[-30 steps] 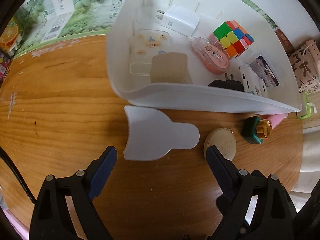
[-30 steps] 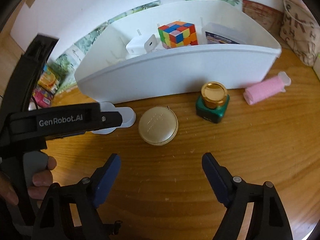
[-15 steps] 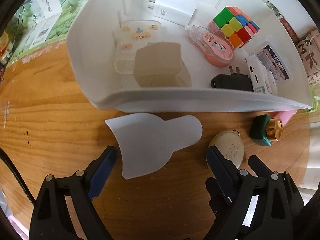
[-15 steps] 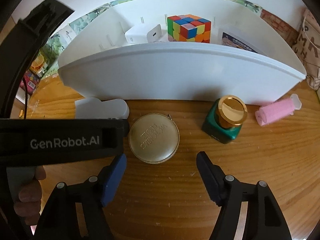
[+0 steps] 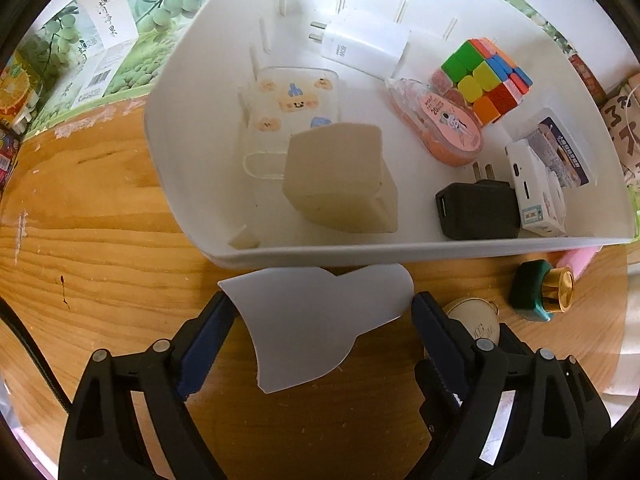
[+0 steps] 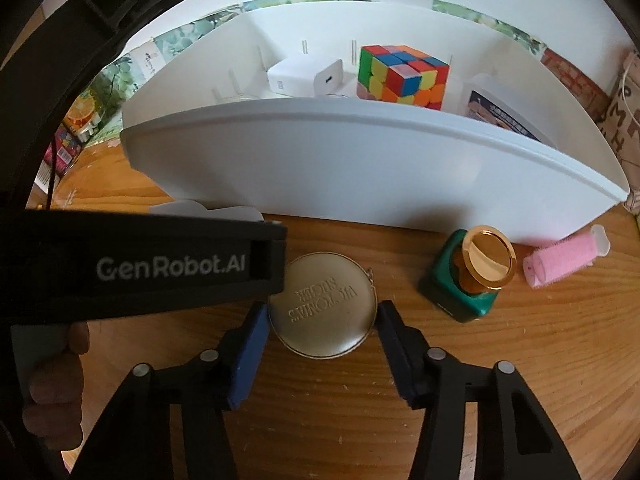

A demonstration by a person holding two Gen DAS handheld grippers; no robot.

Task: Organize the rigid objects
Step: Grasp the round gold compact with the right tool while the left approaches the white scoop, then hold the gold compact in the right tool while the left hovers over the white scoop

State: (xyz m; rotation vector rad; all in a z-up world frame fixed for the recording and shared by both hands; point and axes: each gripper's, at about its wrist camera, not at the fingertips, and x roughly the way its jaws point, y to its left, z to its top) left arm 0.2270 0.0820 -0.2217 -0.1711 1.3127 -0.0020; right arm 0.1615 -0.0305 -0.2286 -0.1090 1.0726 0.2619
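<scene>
1. Round gold case (image 6: 323,307) with embossed lettering, flat on the wooden table (image 6: 520,360), just in front of the white bin (image 6: 360,168).
2. Right gripper (image 6: 322,320) low over the table, blue pads (image 6: 248,344) flanking the gold case on both sides, very near its rim; true contact not discernible, jaws not visibly squeezing.
3. Same case half hidden in the left wrist view (image 5: 474,318), behind the left tool's right finger.
4. White bottle-shaped plastic piece (image 5: 320,312) flat on the table, close against the bin's front wall.
5. Left gripper (image 5: 320,312) spread wide, fingers (image 5: 204,340) either side of the white piece, wide end of the piece near the left pad, neck near the right one; no clamping seen.
6. Green bottle with gold cap (image 6: 468,276) right of the gold case, pink hair roller (image 6: 560,256) further right, both on the table by the bin wall.
7. Inside the bin: Rubik's cube (image 5: 486,78), white charger (image 5: 360,46), pink correction tape (image 5: 440,124), black plug adapter (image 5: 476,210), beige block (image 5: 340,180), clear phone case with bear stickers (image 5: 292,108), small white box (image 5: 536,192).
8. Green-printed carton (image 5: 100,48) beyond the bin at left.
</scene>
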